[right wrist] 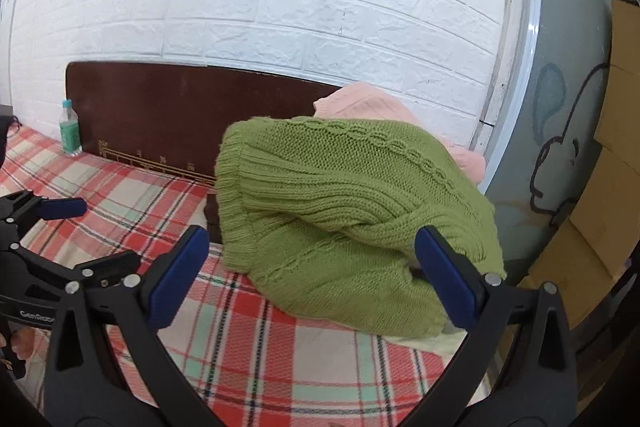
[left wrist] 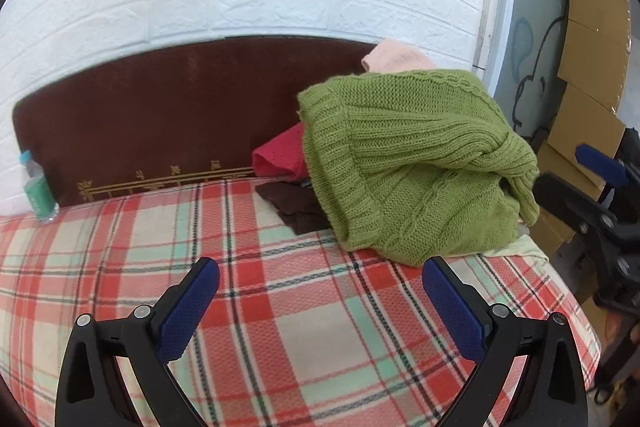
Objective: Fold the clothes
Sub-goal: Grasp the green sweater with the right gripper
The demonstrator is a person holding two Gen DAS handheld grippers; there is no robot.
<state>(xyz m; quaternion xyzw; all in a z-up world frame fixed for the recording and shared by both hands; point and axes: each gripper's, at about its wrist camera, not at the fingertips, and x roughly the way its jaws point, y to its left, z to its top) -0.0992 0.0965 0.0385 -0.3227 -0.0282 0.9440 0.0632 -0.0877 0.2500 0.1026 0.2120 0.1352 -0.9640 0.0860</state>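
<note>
A green knitted sweater (left wrist: 412, 163) lies heaped on top of a pile of clothes at the far right of the plaid-covered bed (left wrist: 280, 307). It also shows in the right wrist view (right wrist: 340, 211). Under and behind it lie a red garment (left wrist: 280, 155), a dark brown garment (left wrist: 296, 207) and a pink one (left wrist: 396, 57). My left gripper (left wrist: 320, 283) is open and empty above the blanket, short of the pile. My right gripper (right wrist: 312, 259) is open and empty, with its right finger close to the sweater's front edge.
A brown headboard (left wrist: 160, 119) stands against a white brick wall. A plastic bottle (left wrist: 38, 187) stands at the bed's far left corner. Cardboard boxes (left wrist: 592, 67) are stacked to the right of the bed. The right gripper shows at the right edge of the left wrist view (left wrist: 592, 195).
</note>
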